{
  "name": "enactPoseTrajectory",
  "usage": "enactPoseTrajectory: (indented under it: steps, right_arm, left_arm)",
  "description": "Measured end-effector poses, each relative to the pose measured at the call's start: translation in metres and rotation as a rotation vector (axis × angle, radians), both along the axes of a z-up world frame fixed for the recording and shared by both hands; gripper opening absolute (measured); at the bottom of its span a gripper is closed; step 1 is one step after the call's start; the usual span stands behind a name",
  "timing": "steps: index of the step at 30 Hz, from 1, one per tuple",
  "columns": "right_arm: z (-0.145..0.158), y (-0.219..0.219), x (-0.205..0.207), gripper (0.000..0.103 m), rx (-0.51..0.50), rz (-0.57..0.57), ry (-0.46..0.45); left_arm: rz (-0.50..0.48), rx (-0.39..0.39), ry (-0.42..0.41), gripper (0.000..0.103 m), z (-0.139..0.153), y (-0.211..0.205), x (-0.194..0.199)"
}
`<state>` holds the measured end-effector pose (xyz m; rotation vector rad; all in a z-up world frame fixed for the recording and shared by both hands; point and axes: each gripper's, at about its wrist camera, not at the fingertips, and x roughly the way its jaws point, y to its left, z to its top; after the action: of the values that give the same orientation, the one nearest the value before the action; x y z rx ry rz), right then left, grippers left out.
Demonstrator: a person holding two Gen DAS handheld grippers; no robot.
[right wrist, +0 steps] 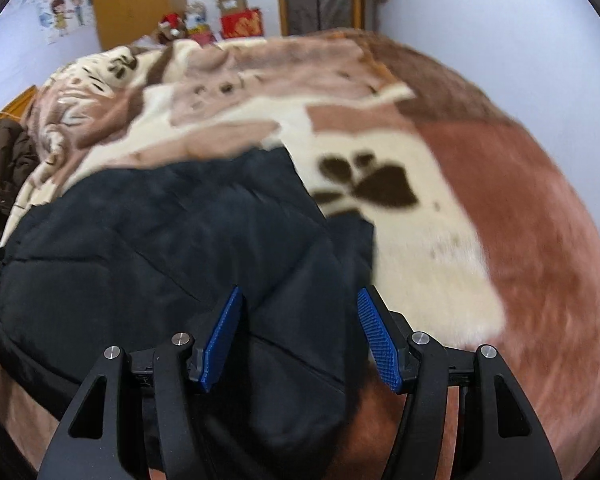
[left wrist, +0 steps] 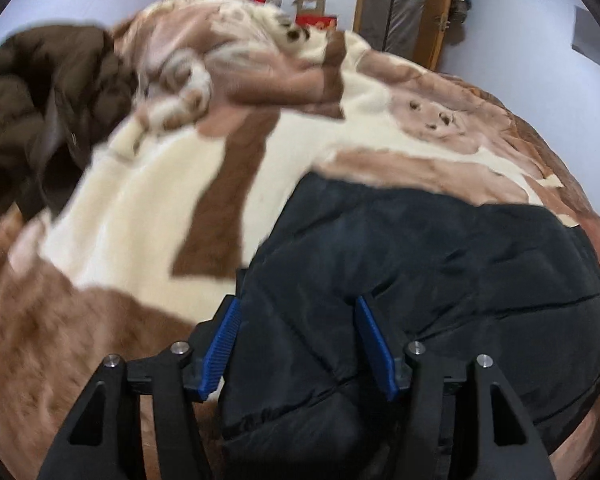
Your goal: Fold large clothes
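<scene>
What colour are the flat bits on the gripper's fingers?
Bright blue, with fine ridges. The right gripper's pads show it best in the right wrist view.

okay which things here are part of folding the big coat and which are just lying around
Job:
black padded coat
left tool, jaws apart over the coat
right tool, jaws apart over the coat

Lying about:
brown jacket
patterned blanket
red boxes

Left gripper jaws apart over black jacket on blanket

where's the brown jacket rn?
Brown jacket lies bunched at the far left edge in both wrist views, on the blanket, apart from the black jacket.
</scene>
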<state>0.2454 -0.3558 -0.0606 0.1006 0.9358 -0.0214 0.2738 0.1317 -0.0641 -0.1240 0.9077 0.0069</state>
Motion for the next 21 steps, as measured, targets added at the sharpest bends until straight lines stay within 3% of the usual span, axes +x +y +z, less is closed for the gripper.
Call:
enactPoseTrajectory:
  steps: [3,6,10,16,21]
  right_arm:
    - [-0.014,0.002,0.007,0.061,-0.004,0.001,0.016]
    - [-0.016,0.004,0.01,0.061,-0.009,-0.014,0.021]
    - [-0.004,0.004,0.004,0.061,-0.017,-0.024,0.011]
    - [0.014,0.003,-0.025,0.061,0.041,0.001,-0.019]
    - [-0.006,0.0,-0.031,0.061,0.078,-0.01,0.022]
  left_arm:
    - [-0.007,-0.054,0.014,0.058,-0.018,-0.002,0.003]
    - [-0.015,-0.057,0.015,0.057,-0.021,-0.008,0.005]
    - [-0.025,-0.059,0.01,0.056,-0.009,-0.005,0.004]
    - [0.02,-0.117,-0.07,0.056,0.02,0.017,-0.033]
    - [0.058,-0.119,0.001,0.056,-0.006,0.026,-0.045]
